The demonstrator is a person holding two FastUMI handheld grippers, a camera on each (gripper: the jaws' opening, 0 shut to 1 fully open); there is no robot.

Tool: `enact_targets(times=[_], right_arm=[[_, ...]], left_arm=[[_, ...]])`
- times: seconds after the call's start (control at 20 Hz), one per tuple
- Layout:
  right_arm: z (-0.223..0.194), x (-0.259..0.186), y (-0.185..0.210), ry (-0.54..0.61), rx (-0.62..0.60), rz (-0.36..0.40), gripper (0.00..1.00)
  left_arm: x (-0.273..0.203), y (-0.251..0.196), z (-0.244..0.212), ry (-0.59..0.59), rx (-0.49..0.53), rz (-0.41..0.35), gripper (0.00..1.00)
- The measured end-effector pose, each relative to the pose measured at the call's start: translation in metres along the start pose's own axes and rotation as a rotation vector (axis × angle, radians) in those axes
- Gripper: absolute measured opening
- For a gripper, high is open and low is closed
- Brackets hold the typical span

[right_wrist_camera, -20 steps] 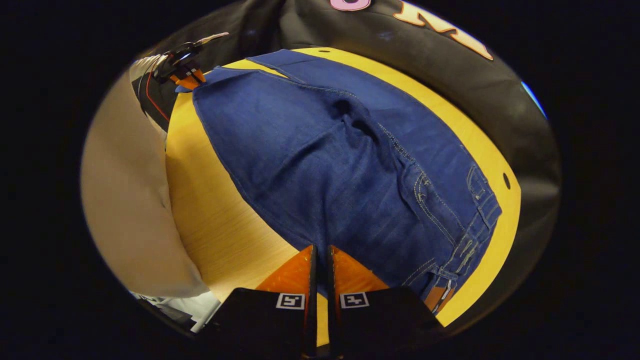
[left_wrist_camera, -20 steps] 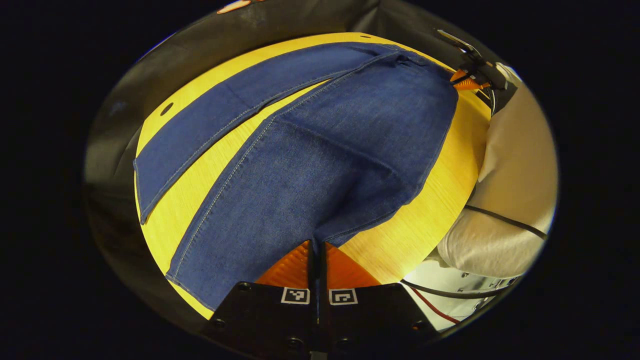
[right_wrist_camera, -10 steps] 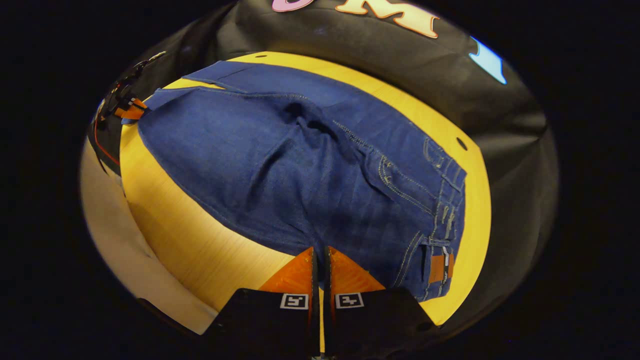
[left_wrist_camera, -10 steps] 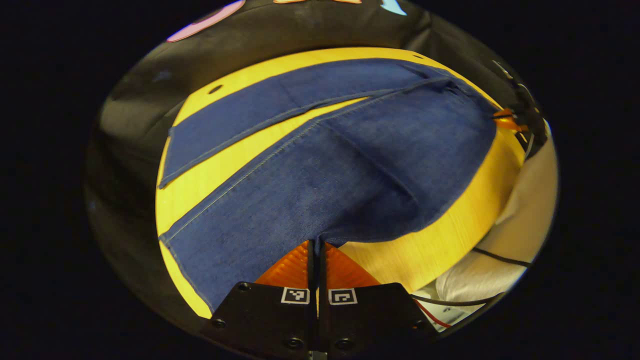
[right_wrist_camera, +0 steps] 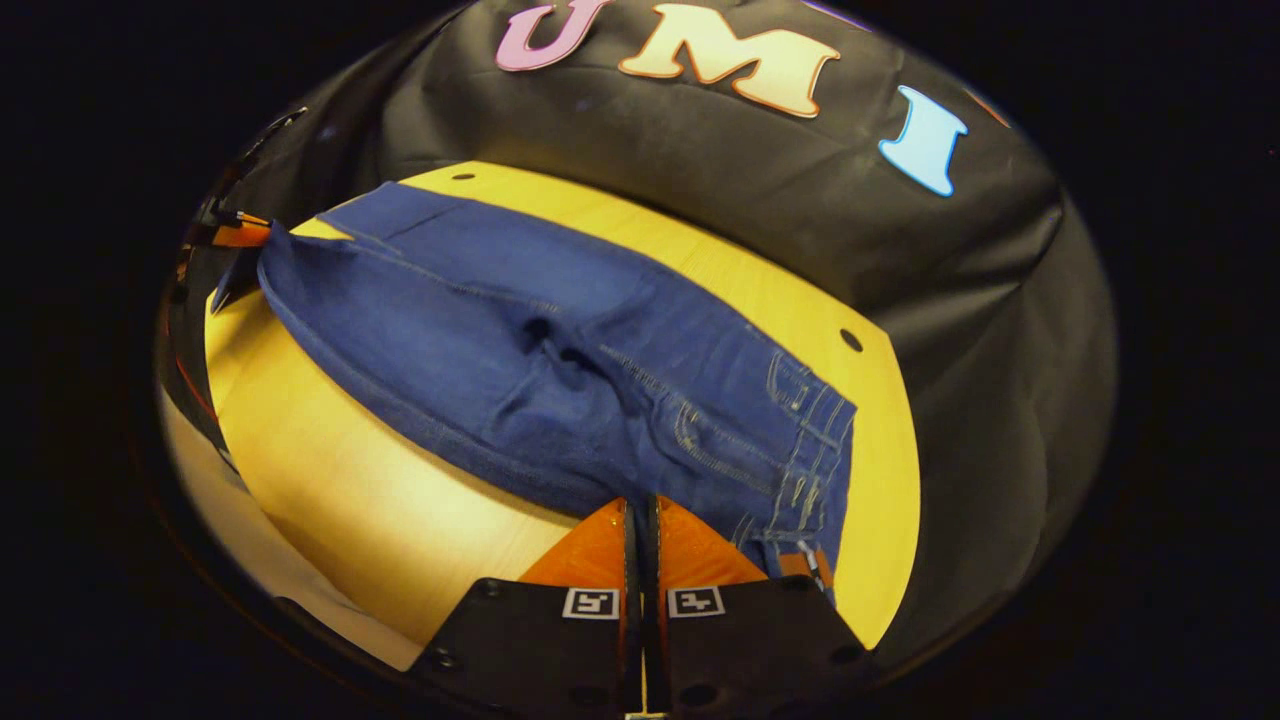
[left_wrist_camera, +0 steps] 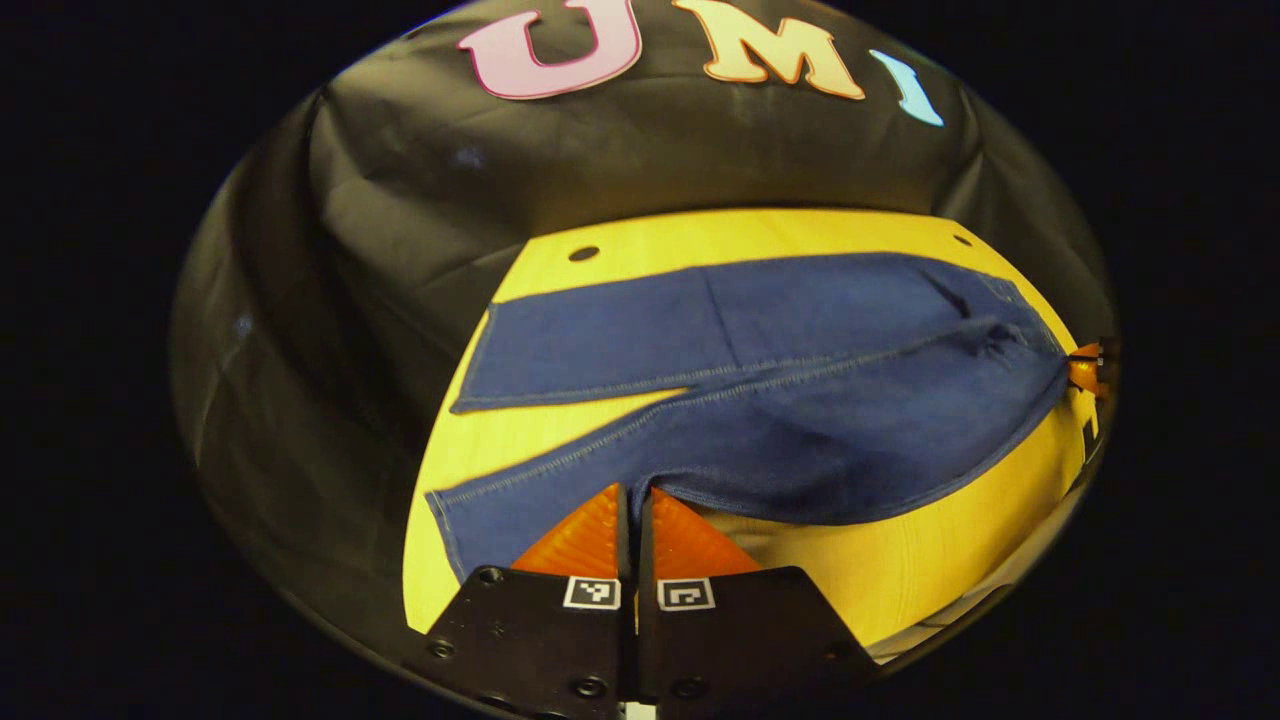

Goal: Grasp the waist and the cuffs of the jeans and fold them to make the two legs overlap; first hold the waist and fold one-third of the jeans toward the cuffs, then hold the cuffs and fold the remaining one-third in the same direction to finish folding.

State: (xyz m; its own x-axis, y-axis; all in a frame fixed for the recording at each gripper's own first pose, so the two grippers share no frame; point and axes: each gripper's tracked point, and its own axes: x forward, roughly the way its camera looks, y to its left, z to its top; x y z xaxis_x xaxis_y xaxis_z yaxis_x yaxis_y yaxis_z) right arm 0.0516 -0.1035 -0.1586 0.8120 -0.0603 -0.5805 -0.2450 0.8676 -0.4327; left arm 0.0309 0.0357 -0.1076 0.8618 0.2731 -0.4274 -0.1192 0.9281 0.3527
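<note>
The jeans lie long across the yellow table. One leg lies flat at the back, near the wall. The other leg is lifted up on its near edge and sags in the middle.

The left gripper is pinched tight on the near edge of the lifted leg, close to the cuff end. The blue cloth runs up and away from its fingers. Far off at the right edge, the other gripper holds the waist end.

The right gripper is pinched tight on the jeans by the waist. The pockets and belt loops sit just to its right. The table is bare on its left side.
</note>
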Motion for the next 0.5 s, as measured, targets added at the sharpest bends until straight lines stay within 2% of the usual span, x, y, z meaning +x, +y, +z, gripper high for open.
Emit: enact_targets(times=[0.25,0.3,0.35,0.5], right_arm=[[0.059,0.030,-0.022,-0.061,0.007,-0.048,0.01],[0.068,0.038,-0.026,-0.069,0.009,-0.057,0.04],[0.075,0.047,-0.028,-0.070,0.013,-0.062,0.01],[0.101,0.074,-0.042,-0.091,0.041,-0.084,0.03]], left_arm=[[0.030,0.016,0.078,-0.084,0.122,0.081,0.00],[0.040,0.018,0.092,-0.090,0.139,0.095,0.00],[0.048,0.020,0.105,-0.097,0.151,0.105,0.00],[0.082,0.023,0.138,-0.096,0.197,0.132,0.00]])
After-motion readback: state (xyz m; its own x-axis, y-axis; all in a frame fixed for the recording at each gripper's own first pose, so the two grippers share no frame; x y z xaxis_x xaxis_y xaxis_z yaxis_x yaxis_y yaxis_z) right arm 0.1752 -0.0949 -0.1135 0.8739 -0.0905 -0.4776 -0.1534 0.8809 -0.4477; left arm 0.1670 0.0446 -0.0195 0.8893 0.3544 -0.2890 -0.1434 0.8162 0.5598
